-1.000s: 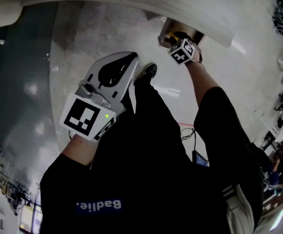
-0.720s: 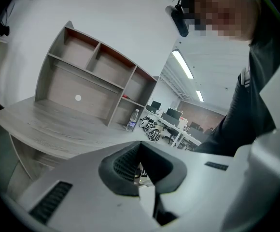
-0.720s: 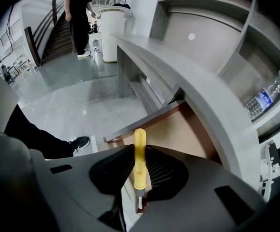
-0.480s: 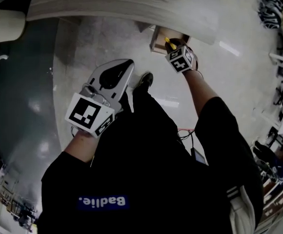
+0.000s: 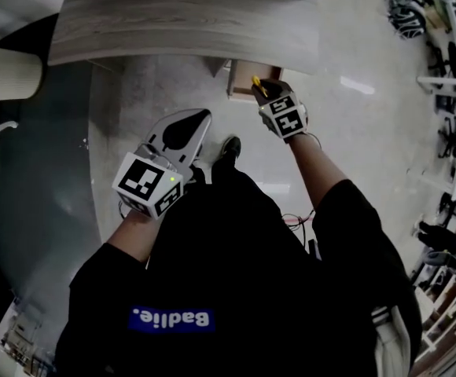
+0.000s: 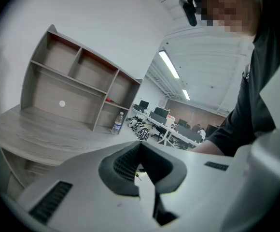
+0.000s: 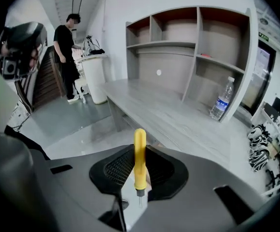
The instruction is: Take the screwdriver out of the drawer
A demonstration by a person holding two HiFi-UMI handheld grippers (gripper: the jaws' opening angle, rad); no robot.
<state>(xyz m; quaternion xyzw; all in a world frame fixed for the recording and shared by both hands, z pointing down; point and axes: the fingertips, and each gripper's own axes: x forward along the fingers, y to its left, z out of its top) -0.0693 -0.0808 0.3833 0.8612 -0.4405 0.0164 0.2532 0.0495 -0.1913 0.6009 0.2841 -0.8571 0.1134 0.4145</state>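
The biggest thing we see is the shiny grey floor (image 5: 354, 132). Next comes the long worktop (image 5: 181, 26), made of pale grey wood with a curved edge. A big open shelf (image 7: 198, 47) stands on the back of it.

Then there is us, in black clothes, looking down at one dark shoe (image 5: 229, 146). Far off, another person (image 7: 65, 57) stands by a white table.

Under the front edge of the worktop a small wooden drawer (image 5: 240, 81) is pulled open.

Our left gripper (image 6: 141, 170) is held out in front of the body, well apart from the drawer. Its fingers are clenched together at the tips and nothing is between them.

Our right gripper (image 7: 140, 166) reaches out to the drawer. Its fingers are grasping the screwdriver (image 7: 139, 156), one dark pad pressing on each side of it.

A clear water bottle (image 7: 222, 100) stands upright in a lower part of the shelf.

The smallest thing is the screwdriver. It has a thin yellow handle that pokes out past the fingers, and its little metal tip points back at the camera. In the head view it shows at the right edge of the open drawer, in the air, touching only the fingers.
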